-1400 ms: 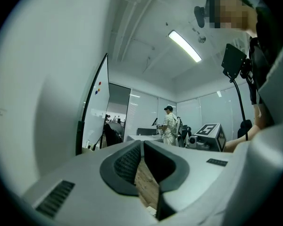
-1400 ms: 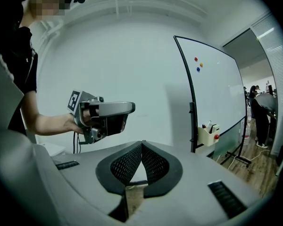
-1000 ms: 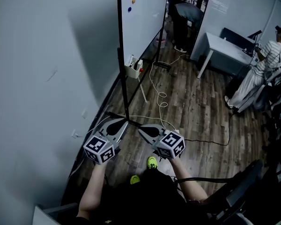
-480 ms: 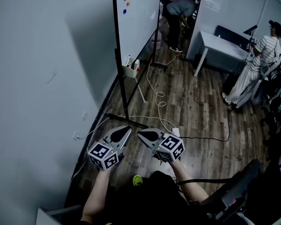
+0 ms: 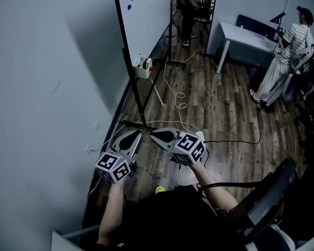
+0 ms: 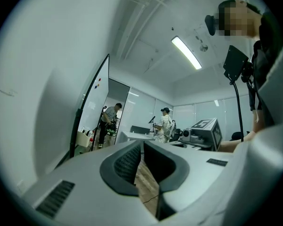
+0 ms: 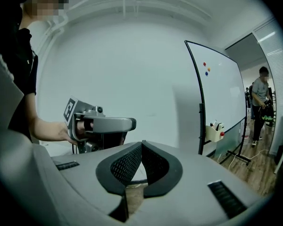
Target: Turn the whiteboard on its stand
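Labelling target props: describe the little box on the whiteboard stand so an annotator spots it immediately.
Find the black-framed whiteboard by the grey wall. Under its lower edge, beside the near upright, sits a small pale box. It's the only container there, with white items poking out and a red blob at one side.

Upright whiteboard (image 5: 146, 14) on black stand (image 5: 136, 88)

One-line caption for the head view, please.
Grey left gripper and right gripper, fingers together and empty, held over the wood-plank floor, short of the black-framed white whiteboard standing beside the grey wall.
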Demonstrator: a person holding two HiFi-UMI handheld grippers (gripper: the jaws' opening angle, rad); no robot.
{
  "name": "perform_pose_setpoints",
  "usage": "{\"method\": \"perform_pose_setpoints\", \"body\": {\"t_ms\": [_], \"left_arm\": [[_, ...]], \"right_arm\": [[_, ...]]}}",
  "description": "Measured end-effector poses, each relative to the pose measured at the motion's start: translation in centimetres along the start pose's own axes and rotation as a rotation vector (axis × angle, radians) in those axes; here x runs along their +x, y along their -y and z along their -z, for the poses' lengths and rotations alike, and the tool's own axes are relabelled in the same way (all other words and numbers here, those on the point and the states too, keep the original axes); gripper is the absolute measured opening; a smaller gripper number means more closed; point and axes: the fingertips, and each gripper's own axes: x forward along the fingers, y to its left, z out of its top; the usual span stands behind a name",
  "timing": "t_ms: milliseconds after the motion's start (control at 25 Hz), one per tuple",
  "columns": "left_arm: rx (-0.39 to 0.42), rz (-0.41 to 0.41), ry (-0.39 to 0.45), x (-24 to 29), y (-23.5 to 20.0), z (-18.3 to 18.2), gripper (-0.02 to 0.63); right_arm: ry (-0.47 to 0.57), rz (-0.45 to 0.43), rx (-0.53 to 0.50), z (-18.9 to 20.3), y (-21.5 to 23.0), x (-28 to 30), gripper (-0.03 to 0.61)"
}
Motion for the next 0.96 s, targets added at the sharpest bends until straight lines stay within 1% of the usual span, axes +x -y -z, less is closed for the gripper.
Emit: {"method": "perform_pose_setpoints", "body": {"t_ms": [200, 360, 680, 960], "left_arm": [[-0.002, -0.002, 0.01, -0.2, -1.1, -0.3, 0.048], [-0.006, -0.008, -0.002, -0.5, -1.7, 0.2, 0.048], [-0.02, -0.005, -0.011, -0.7, -2.3, 1.0, 0.048], [-0.016, 0.003, -0.008, -0.4, -2.6, 0.3, 0.048]], "right_arm": [[-0.008, -0.016, -0.001, 0.0, 0.0, 1.2, 0.018], [-0.011, -0.03, -0.012, -0.1, -0.2, 2.2, 0.018], [-0.019, -0.023, -0.016, 0.3, 0.1, 2.6, 0.018], [-0.007, -0.017, -0.022, -0.8, 0.5, 2.9, 0.018]]}}
